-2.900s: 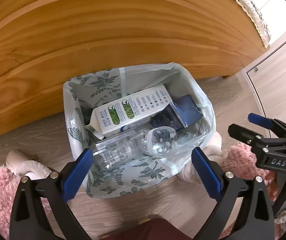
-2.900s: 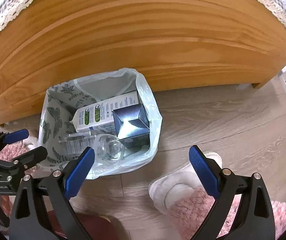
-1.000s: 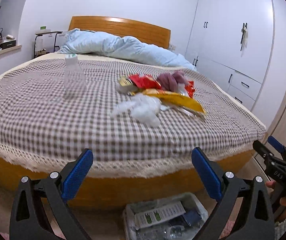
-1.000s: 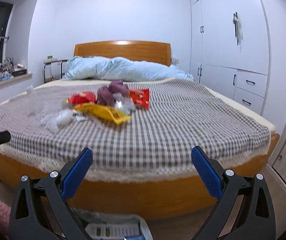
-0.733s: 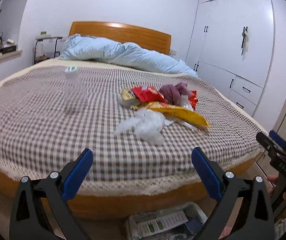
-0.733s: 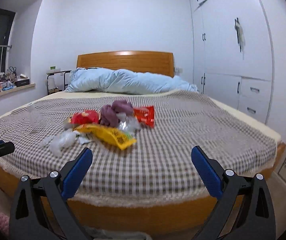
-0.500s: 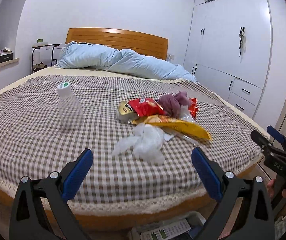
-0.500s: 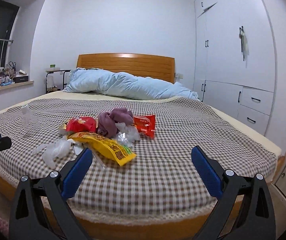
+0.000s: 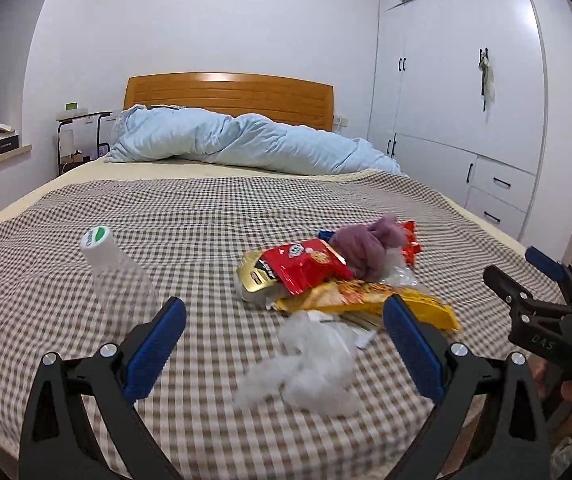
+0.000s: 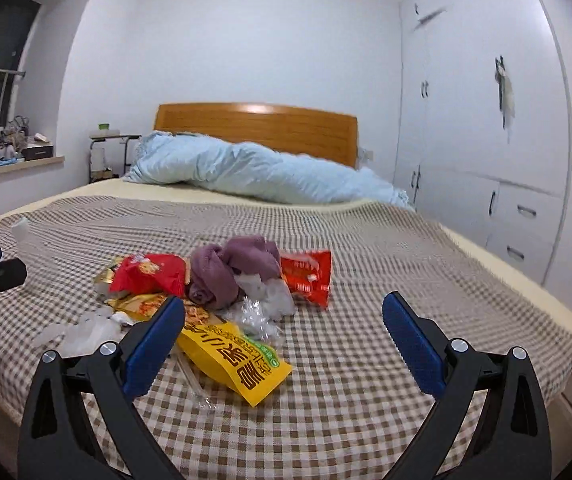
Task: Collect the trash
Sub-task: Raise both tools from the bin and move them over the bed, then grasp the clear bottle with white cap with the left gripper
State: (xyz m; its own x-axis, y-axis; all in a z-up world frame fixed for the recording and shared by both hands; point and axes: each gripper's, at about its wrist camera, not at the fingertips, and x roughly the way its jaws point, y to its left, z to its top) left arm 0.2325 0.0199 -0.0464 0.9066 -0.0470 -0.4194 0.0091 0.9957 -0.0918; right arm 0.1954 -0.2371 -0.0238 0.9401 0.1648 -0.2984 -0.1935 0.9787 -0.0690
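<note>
With both claws gaping wide and empty, lining up left gripper (image 9: 284, 338) on crumpled plastic (image 9: 310, 364) at 12 o'clock; right gripper (image 10: 284, 338) near yellow wrapper (image 10: 234, 354) at 10.

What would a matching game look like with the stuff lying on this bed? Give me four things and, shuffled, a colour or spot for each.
Things:
1. clear plastic bottle
2. yellow snack bag
3. purple cloth
4. light blue duvet

Descriptions:
A. bunched between two red snack packets
B. piled by the wooden headboard
C. upright, apart from the pile, with a green-and-white cap
D. flat, nearest the bed's foot, printed with big characters

Pairs: 1-C, 2-D, 3-A, 4-B
</note>
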